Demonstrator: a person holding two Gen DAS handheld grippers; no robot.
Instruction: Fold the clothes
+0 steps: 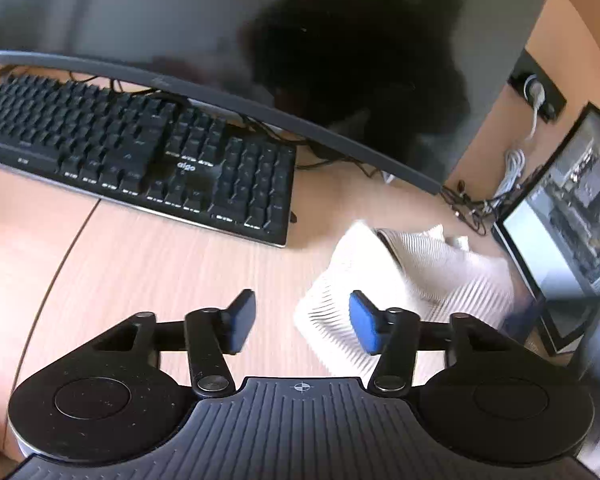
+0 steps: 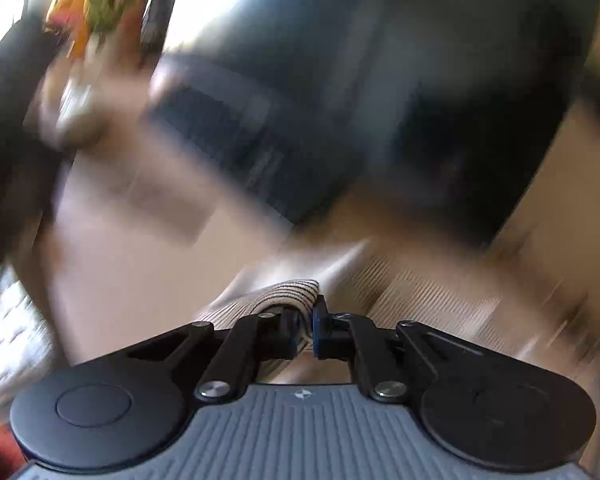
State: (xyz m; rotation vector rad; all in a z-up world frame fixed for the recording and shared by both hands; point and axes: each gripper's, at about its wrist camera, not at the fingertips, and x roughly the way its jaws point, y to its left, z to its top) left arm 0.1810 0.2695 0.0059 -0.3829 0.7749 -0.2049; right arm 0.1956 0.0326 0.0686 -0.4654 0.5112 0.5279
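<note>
A white ribbed garment (image 1: 412, 276) lies bunched on the wooden desk (image 1: 160, 264) at the right, between the keyboard and a picture frame. My left gripper (image 1: 302, 322) is open and empty above the desk; its right blue pad (image 1: 364, 326) is over the garment's near edge. My right gripper (image 2: 306, 330) is shut on a fold of the same ribbed cloth (image 2: 284, 292), which rises between its jaws. The right wrist view is heavily blurred by motion.
A black keyboard (image 1: 140, 156) lies at the back left under a curved monitor (image 1: 260, 40). A framed picture (image 1: 572, 216) leans at the right, with tangled cables (image 1: 508, 176) and a wall socket (image 1: 538, 92) behind it.
</note>
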